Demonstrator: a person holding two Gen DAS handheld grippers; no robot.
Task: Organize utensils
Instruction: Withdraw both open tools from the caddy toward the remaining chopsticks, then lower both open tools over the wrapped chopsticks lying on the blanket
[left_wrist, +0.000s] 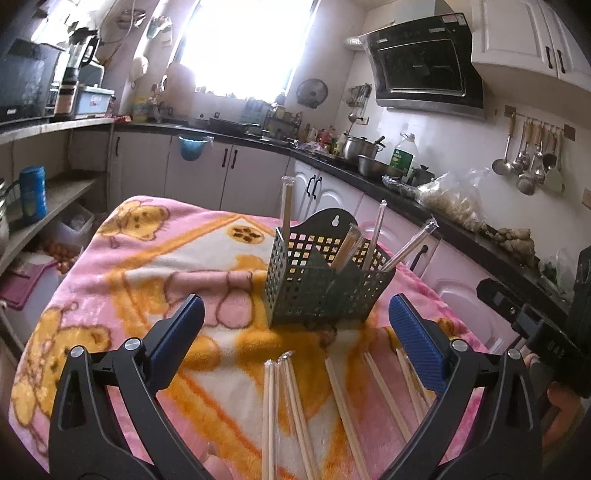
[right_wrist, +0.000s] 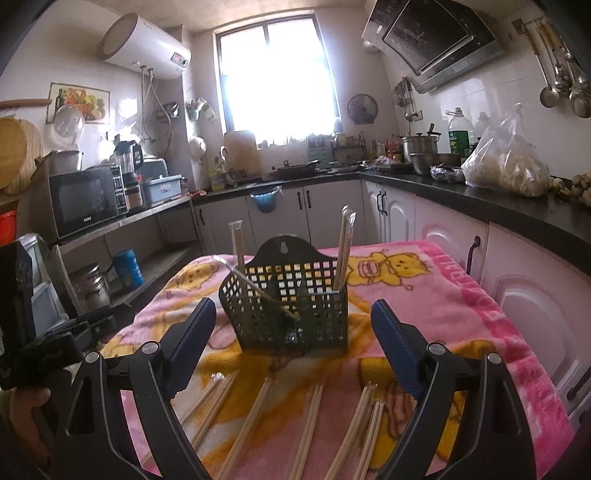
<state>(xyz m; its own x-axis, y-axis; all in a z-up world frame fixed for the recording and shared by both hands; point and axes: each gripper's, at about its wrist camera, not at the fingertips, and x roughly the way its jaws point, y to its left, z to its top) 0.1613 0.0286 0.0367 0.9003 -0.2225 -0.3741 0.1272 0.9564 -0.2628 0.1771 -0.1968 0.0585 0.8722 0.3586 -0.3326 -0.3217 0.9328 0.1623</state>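
Observation:
A dark green perforated utensil holder (left_wrist: 317, 280) (right_wrist: 291, 306) stands upright on a pink bear-print blanket (left_wrist: 155, 258) (right_wrist: 443, 295). Several wrapped chopstick pairs (left_wrist: 373, 240) (right_wrist: 345, 251) stick up out of it. More wrapped chopstick pairs (left_wrist: 291, 410) (right_wrist: 310, 424) lie flat on the blanket in front of the holder. My left gripper (left_wrist: 295, 325) hovers open over the lying chopsticks, nothing between its blue pads. My right gripper (right_wrist: 293, 328) is open too, with empty jaws, just short of the holder. The other gripper's black body shows at each view's edge.
The blanket covers a small table in a kitchen. White cabinets and a black counter (right_wrist: 517, 206) with pots and a filled plastic bag (right_wrist: 506, 166) run along the right. Shelves with a microwave (right_wrist: 86, 201) and jars stand on the left.

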